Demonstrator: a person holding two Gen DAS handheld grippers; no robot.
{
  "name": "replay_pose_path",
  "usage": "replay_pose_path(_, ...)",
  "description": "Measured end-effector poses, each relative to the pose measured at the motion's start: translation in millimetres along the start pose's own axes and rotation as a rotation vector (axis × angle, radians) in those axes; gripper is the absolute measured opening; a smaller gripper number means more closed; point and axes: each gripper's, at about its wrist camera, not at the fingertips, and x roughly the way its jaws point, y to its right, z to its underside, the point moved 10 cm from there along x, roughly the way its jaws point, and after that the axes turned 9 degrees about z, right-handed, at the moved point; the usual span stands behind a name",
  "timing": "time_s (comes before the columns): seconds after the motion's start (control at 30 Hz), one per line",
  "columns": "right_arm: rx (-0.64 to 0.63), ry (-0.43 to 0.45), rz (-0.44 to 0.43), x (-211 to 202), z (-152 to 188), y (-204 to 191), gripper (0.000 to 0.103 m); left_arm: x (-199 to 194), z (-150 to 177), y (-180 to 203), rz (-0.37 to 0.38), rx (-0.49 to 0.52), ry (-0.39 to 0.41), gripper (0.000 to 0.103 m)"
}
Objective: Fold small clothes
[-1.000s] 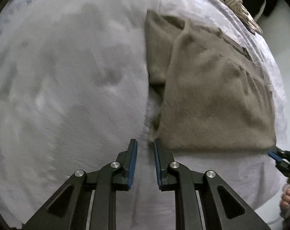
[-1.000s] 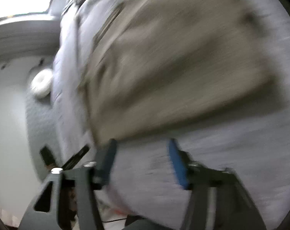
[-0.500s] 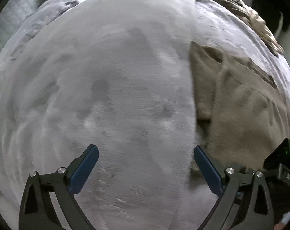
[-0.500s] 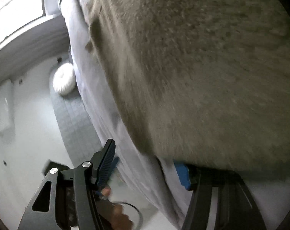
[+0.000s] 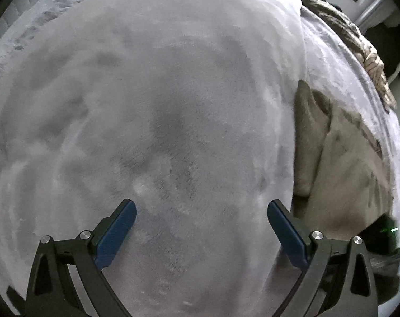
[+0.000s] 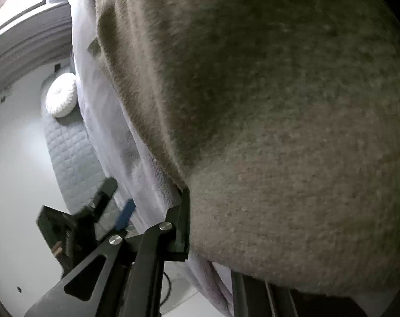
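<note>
A folded tan fleece garment (image 5: 350, 163) lies at the right of the grey blanket (image 5: 160, 111) on the bed. My left gripper (image 5: 201, 227) is open and empty over bare blanket, left of the garment. In the right wrist view the garment (image 6: 279, 121) fills most of the frame, very close. My right gripper (image 6: 200, 224) is at its near edge. One finger (image 6: 182, 219) presses against the fabric, and the other is hidden under the cloth. The jaws look closed on that edge.
A patterned cloth (image 5: 363, 47) lies bunched along the bed's far right edge. A round white cushion (image 6: 61, 97) sits on a quilted grey surface (image 6: 73, 163) beside the bed. The left gripper's body (image 6: 75, 224) shows low in the right wrist view.
My left gripper opened wide and moved left off the garment onto bare blanket. My right gripper moved in to the garment's near edge and closed from open onto it.
</note>
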Motion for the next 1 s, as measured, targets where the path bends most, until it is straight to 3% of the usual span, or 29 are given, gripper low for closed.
replay_pose_path(0.1, -0.102, -0.032, 0.098, -2.8, 12.5, -6.3, 0.021, -3.6, -9.3, 2.6, -0.002, 0.014, 0.027, 0.1)
replay_pose_path(0.23, -0.246, -0.07, 0.207, -8.0, 36.4, -8.9, 0.026, 1.3, -12.8, 9.6, -0.032, 0.056, 0.022, 0.1)
replay_pose_path(0.3, -0.292, -0.051, 0.24, -17.8, 40.6, -8.6, 0.05, 4.3, -13.5, 11.7, -0.055, 0.071, 0.009, 0.1)
replay_pose_path(0.37, -0.306, -0.021, 0.247, -33.7, 39.8, -9.5, 0.057, 7.4, -14.5, 18.3, -0.047, 0.08, -0.001, 0.1)
replay_pose_path(0.7, -0.212, 0.109, 0.243, -90.9, 25.1, 27.9, 0.066, 26.8, -14.7, 50.5, -0.051, 0.125, -0.052, 0.1)
replay_pose_path(1.0, -0.164, 0.154, 0.213, -92.5, 17.5, 21.3, 0.066, 38.6, -10.2, 78.0, -0.057, 0.173, -0.085, 0.1)
